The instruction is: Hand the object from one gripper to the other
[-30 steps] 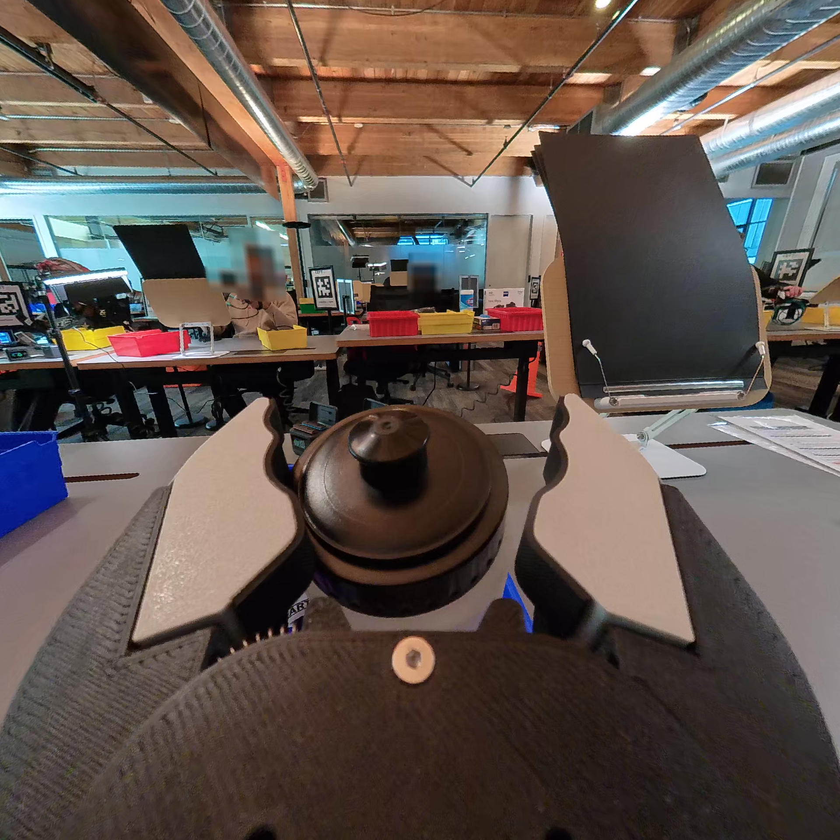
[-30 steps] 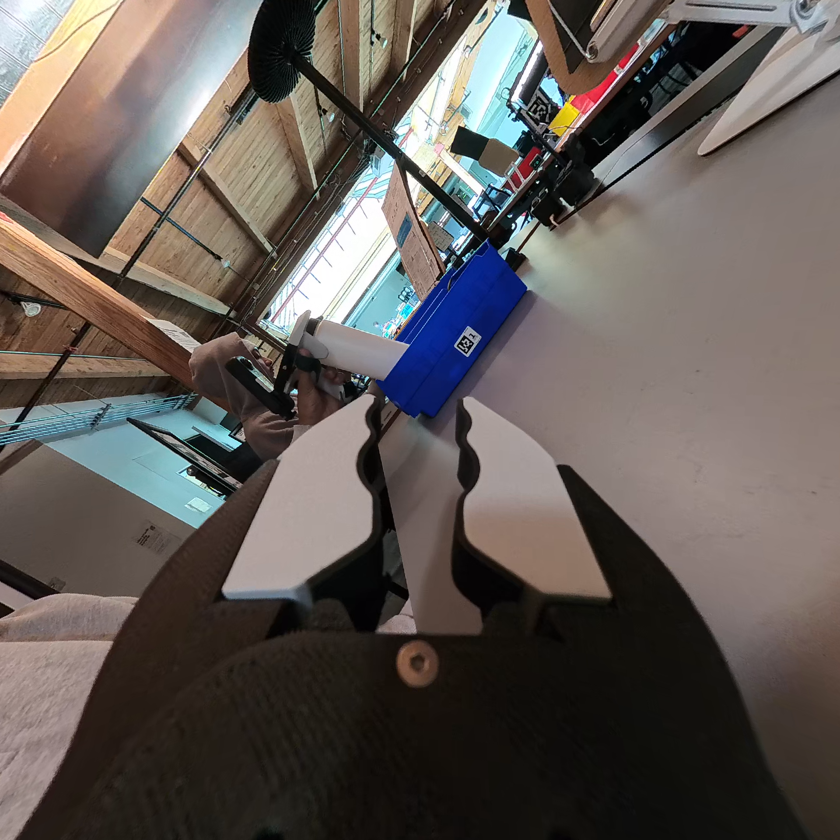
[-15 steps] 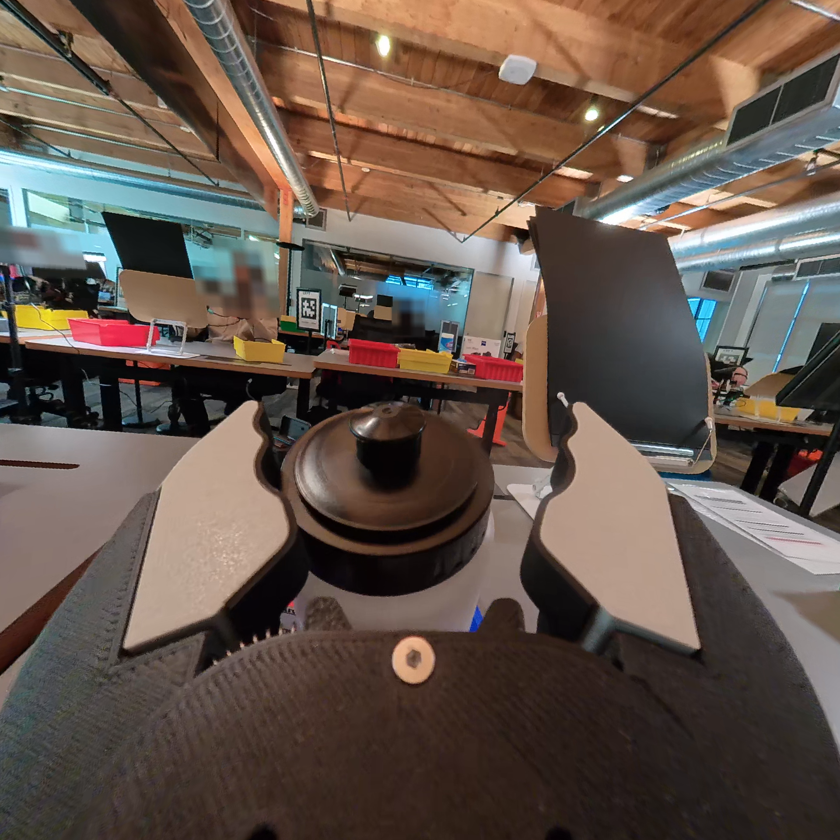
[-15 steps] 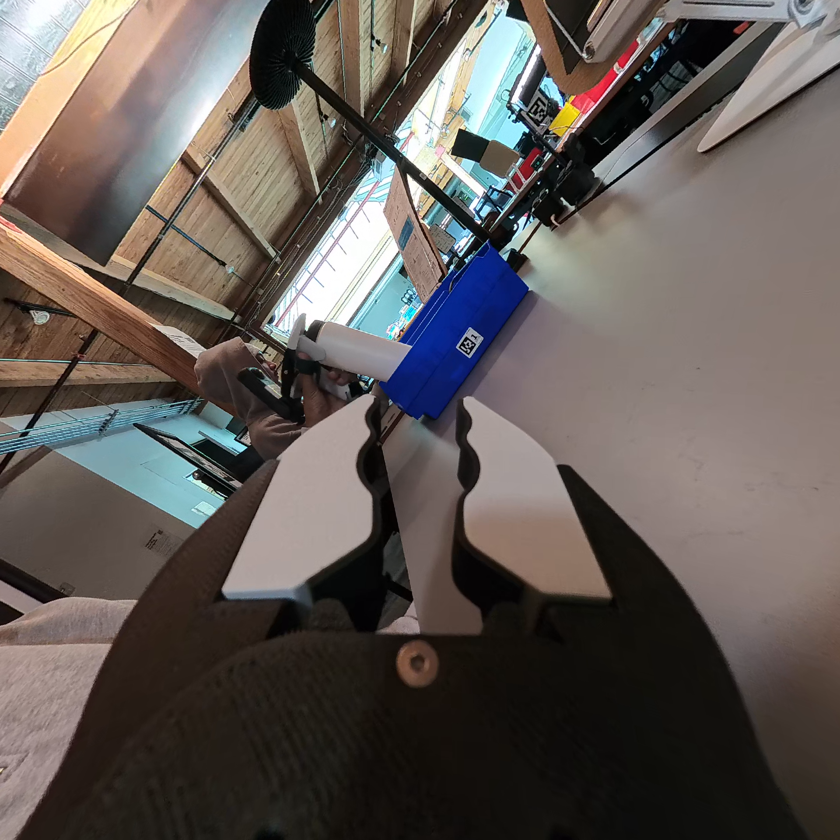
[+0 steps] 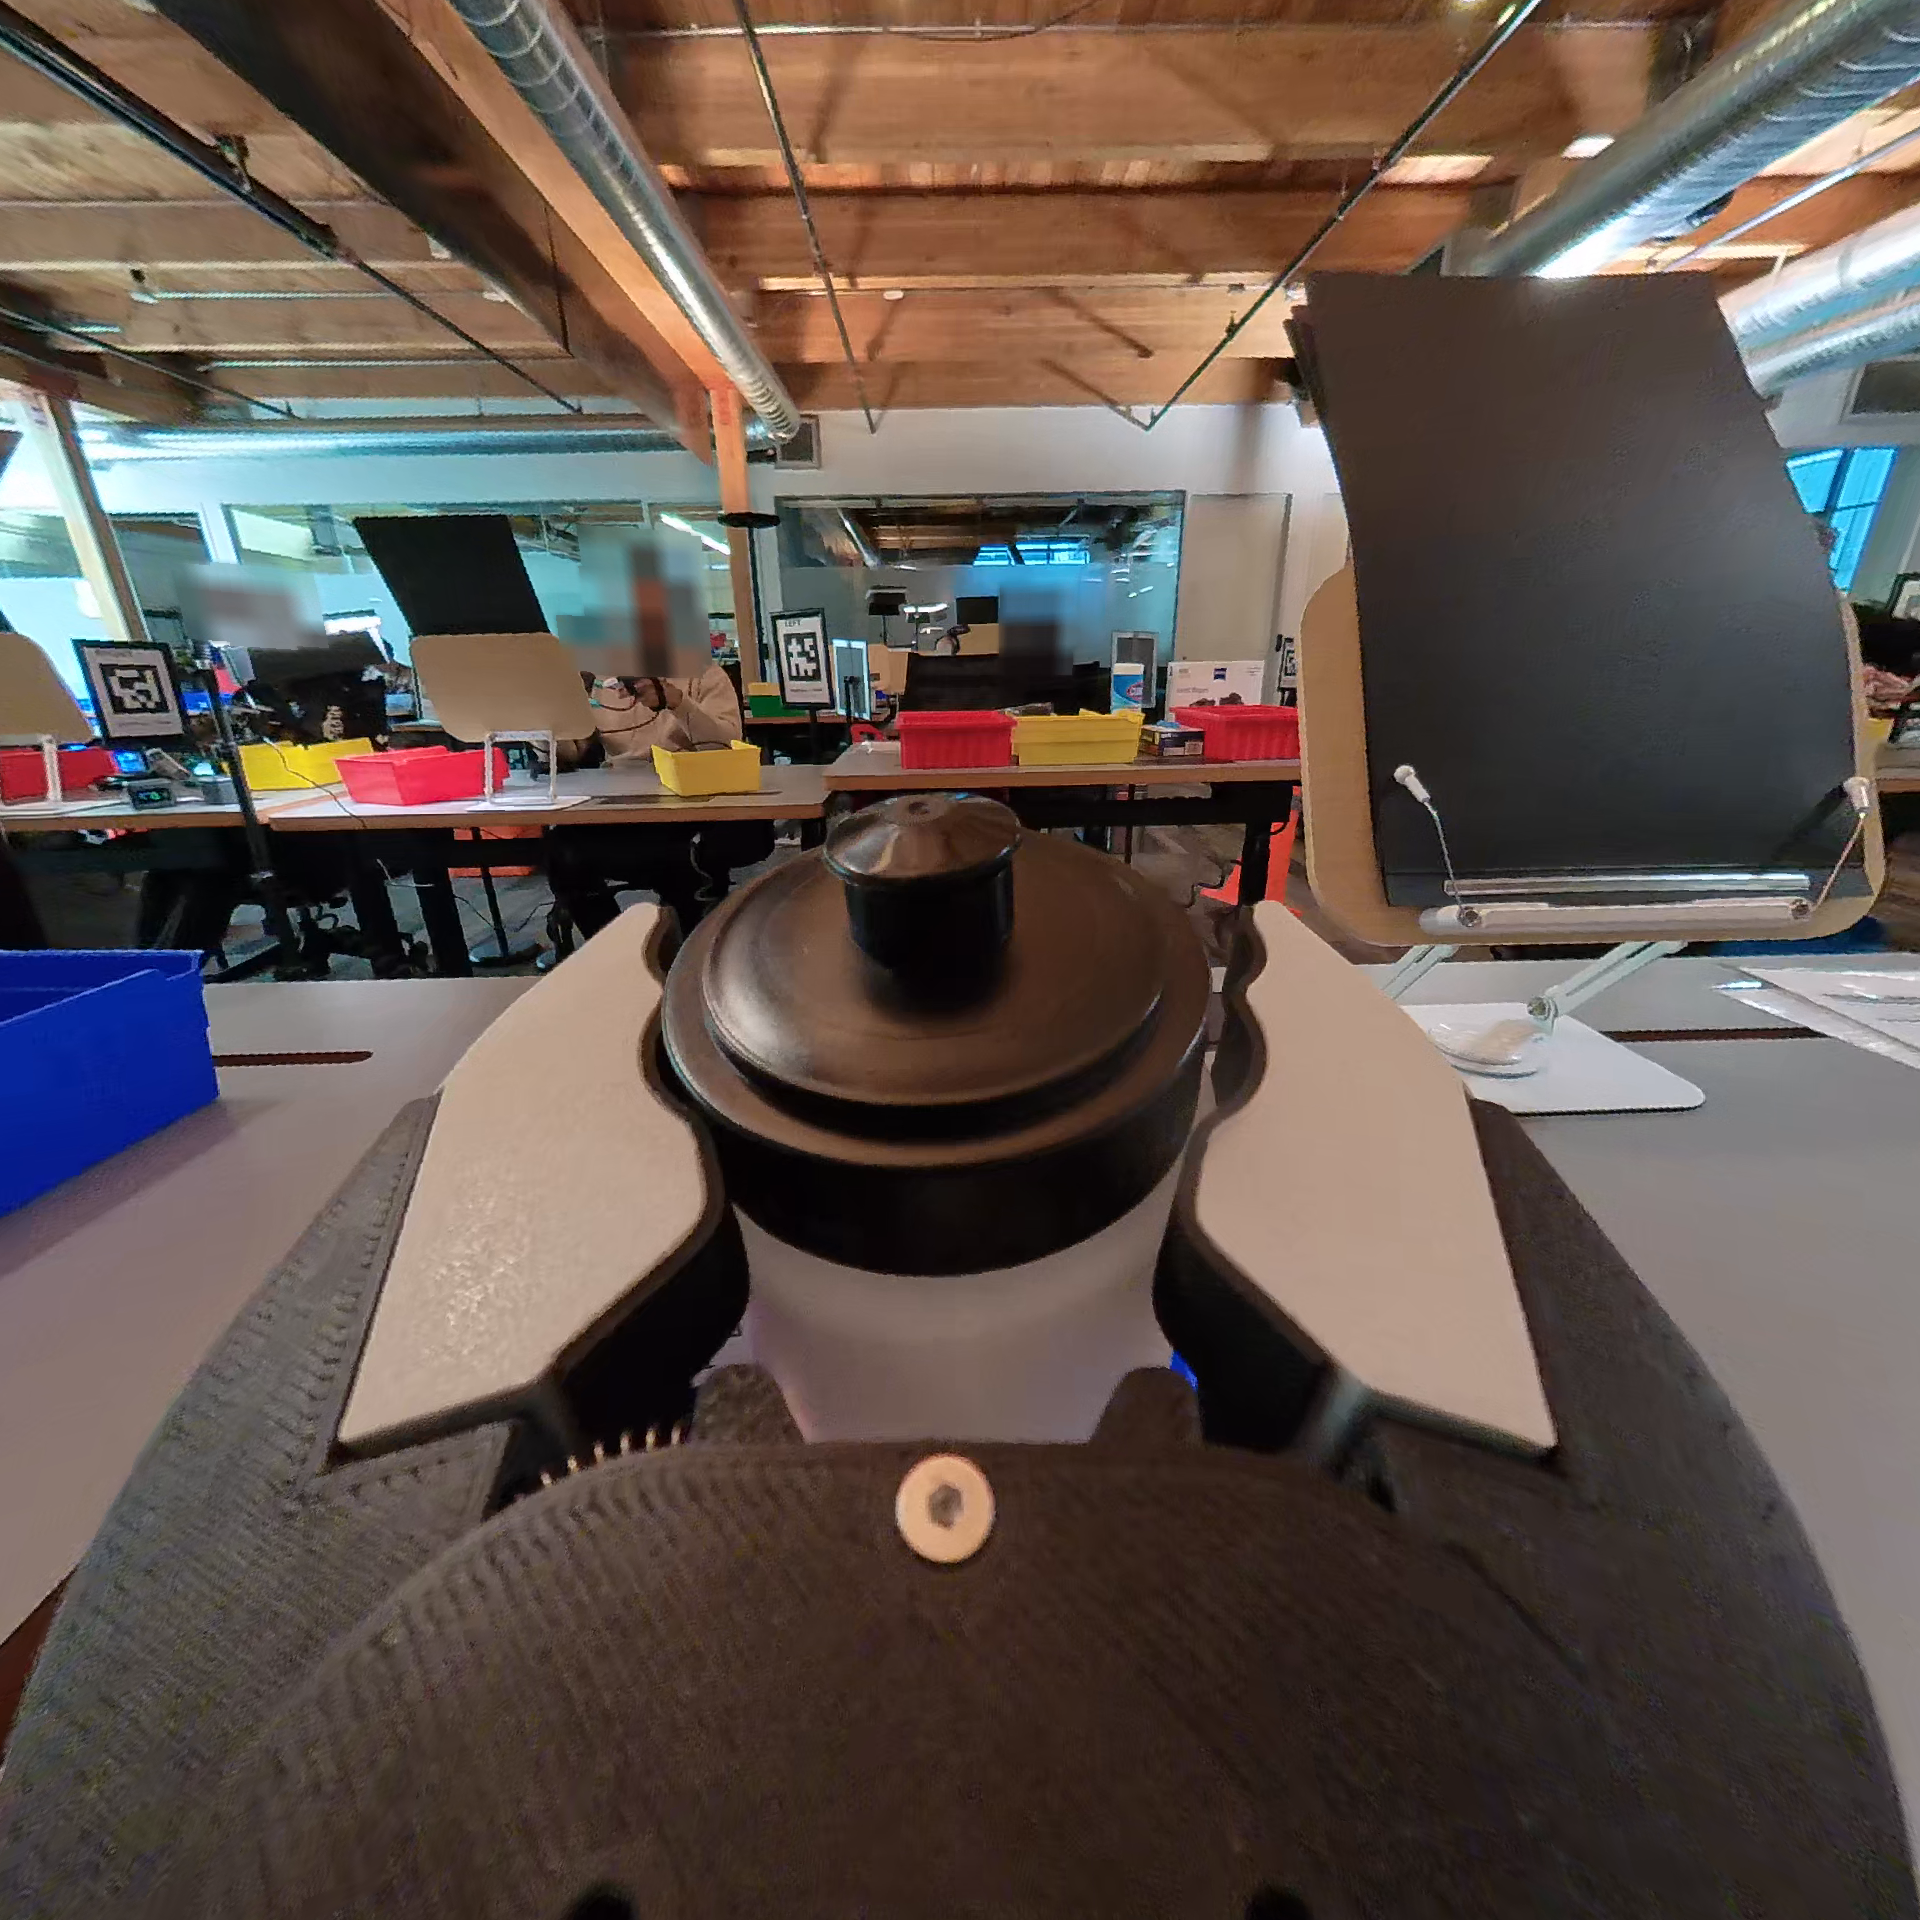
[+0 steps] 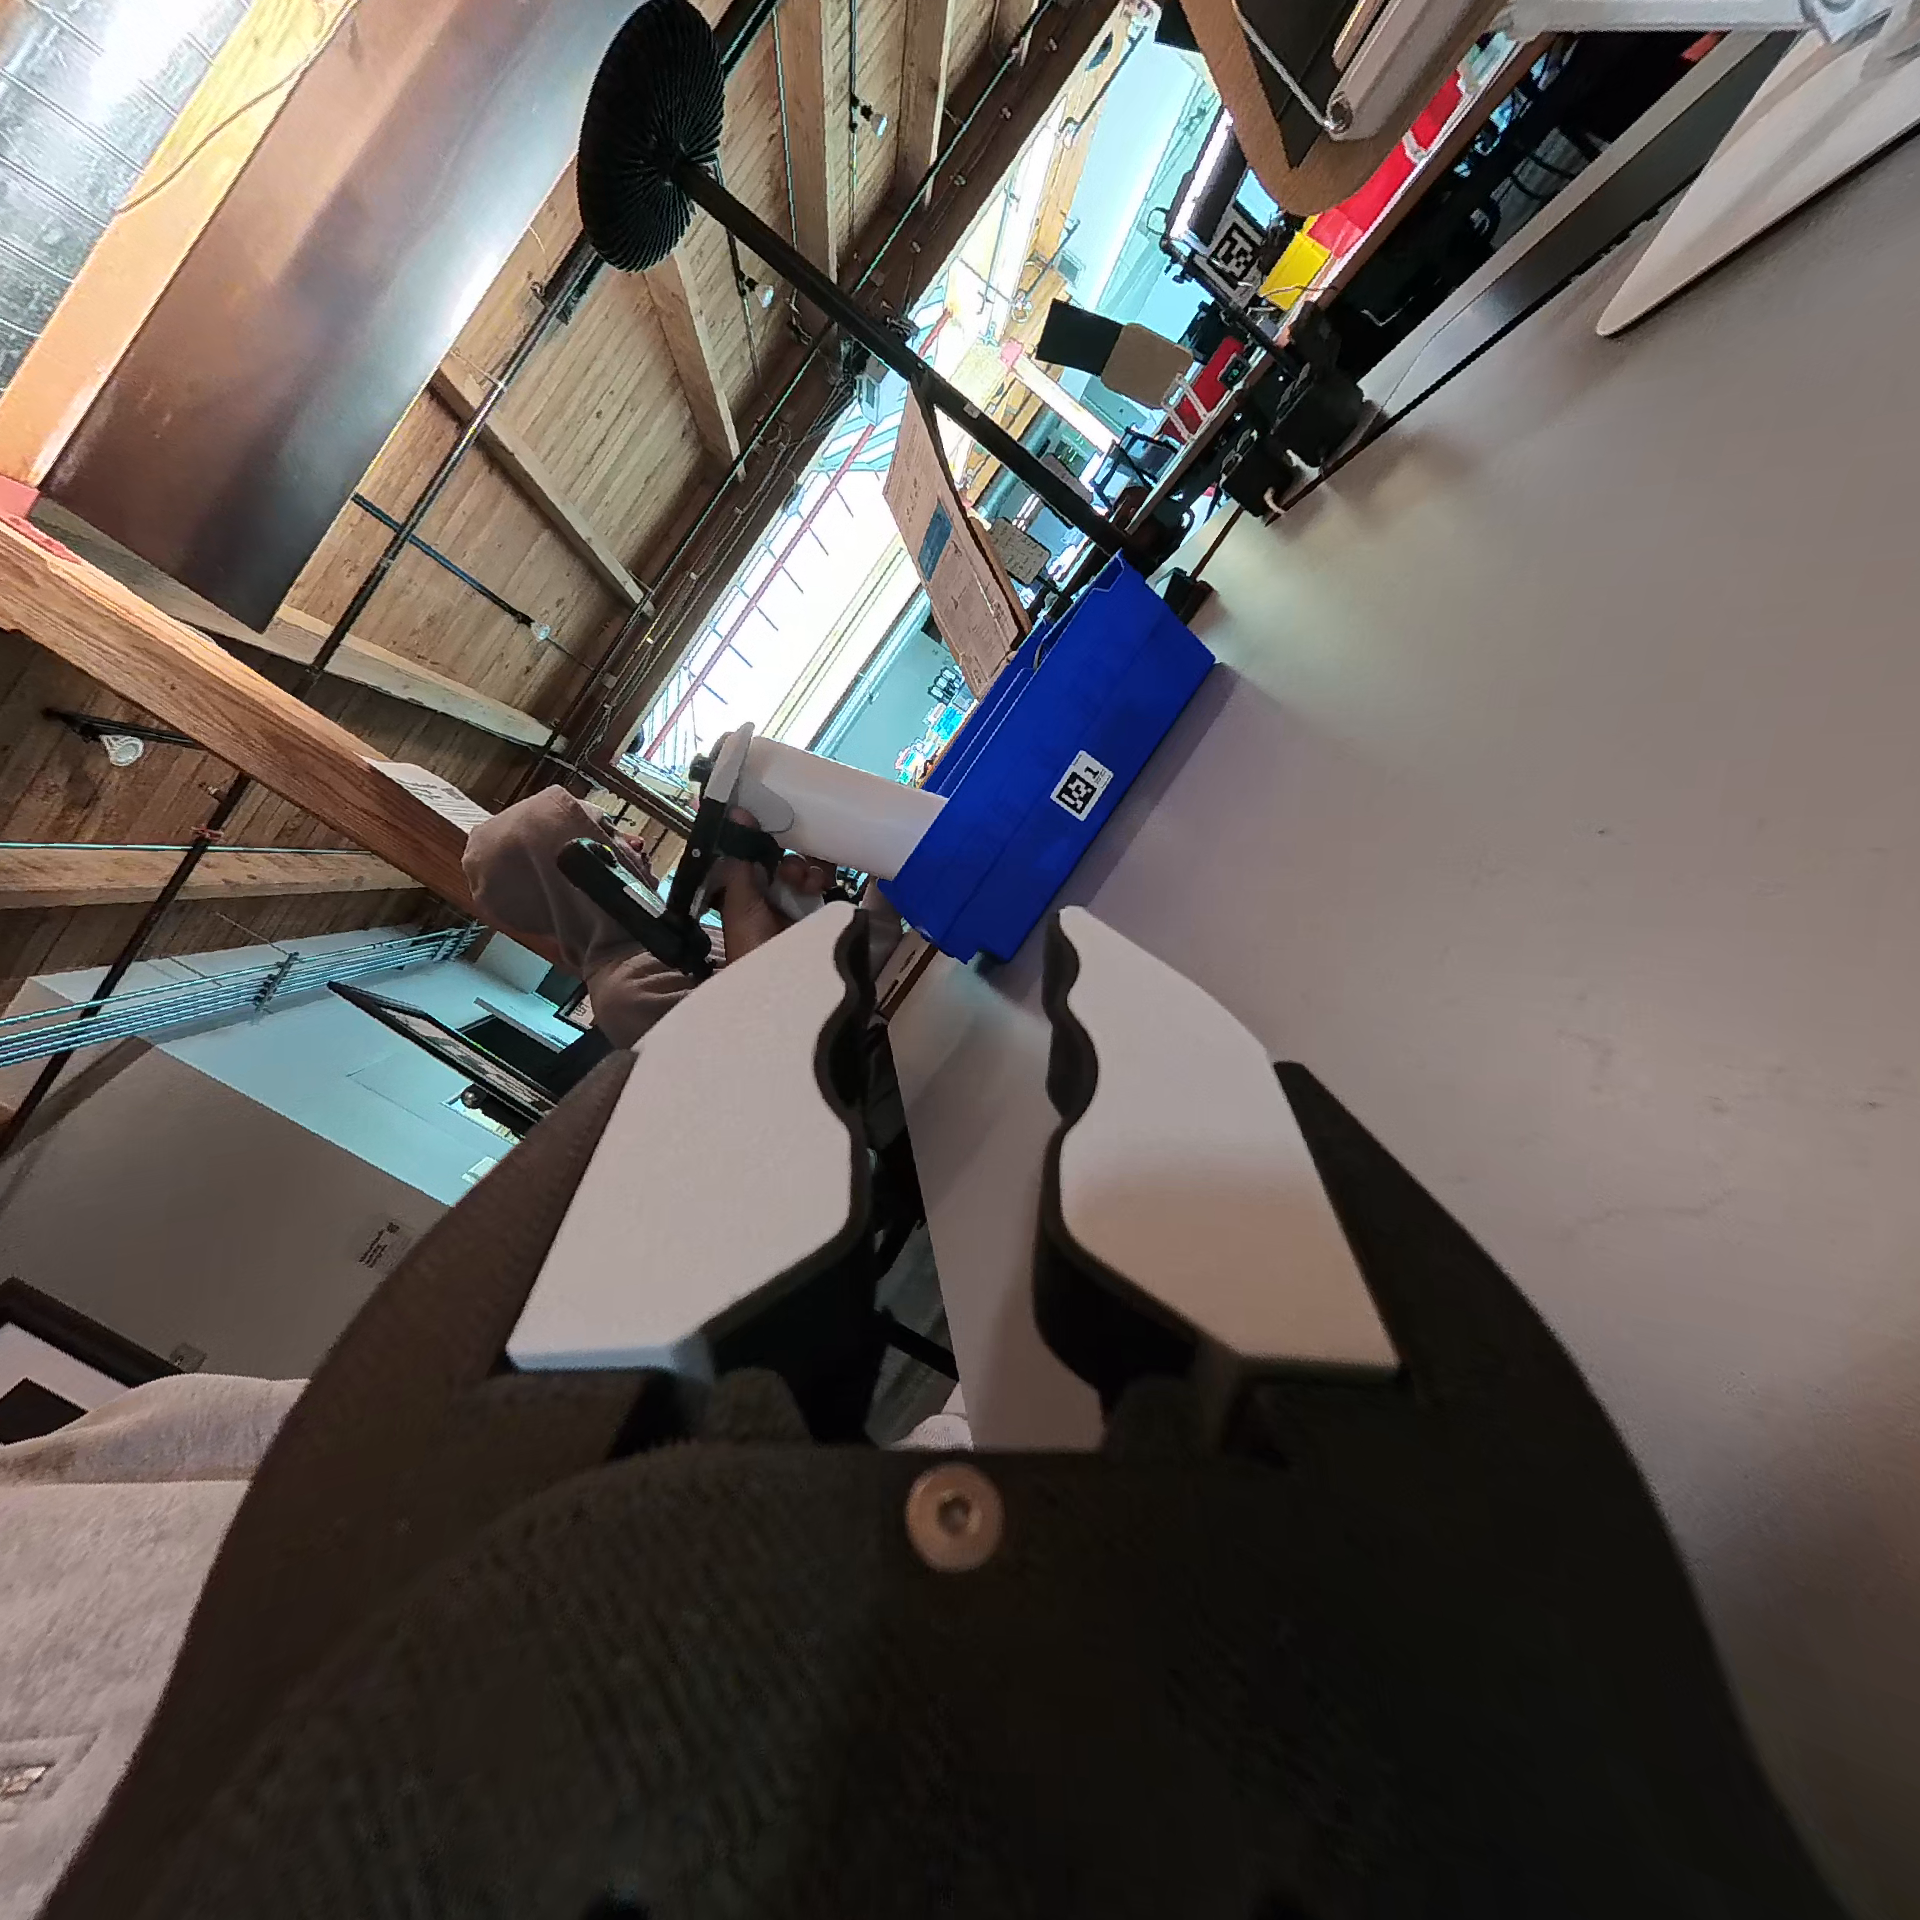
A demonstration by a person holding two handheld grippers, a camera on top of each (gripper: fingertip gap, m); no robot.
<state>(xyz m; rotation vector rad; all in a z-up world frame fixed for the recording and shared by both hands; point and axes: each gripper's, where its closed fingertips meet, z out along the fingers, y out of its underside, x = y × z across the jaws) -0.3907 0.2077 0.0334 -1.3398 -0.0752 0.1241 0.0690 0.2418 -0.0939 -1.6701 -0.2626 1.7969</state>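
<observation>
A white bottle with a black screw cap (image 5: 935, 1039) stands upright between the fingers of my left gripper (image 5: 956, 914), which is shut on its neck and body above the grey table (image 5: 1714, 1247). My right gripper (image 6: 951, 925) is rolled on its side, its jaws a little apart with nothing between them. In the right wrist view the white bottle (image 6: 842, 805) shows farther off, held in the other gripper by a person's hand (image 6: 753, 904) in a tan sleeve, just beside the blue bin (image 6: 1049, 769).
A blue bin (image 5: 94, 1060) sits on the table at the left. A black board on a white stand (image 5: 1579, 623) rises at the right, with papers (image 5: 1849, 1008) beyond it. Desks with red and yellow bins and seated people fill the background. My hands' fingertips stand some 50 cm from each other.
The left gripper swung right and tilted up, then came back left, so the blue bin is in view again. The bottle stays gripped. The right gripper has hardly moved.
</observation>
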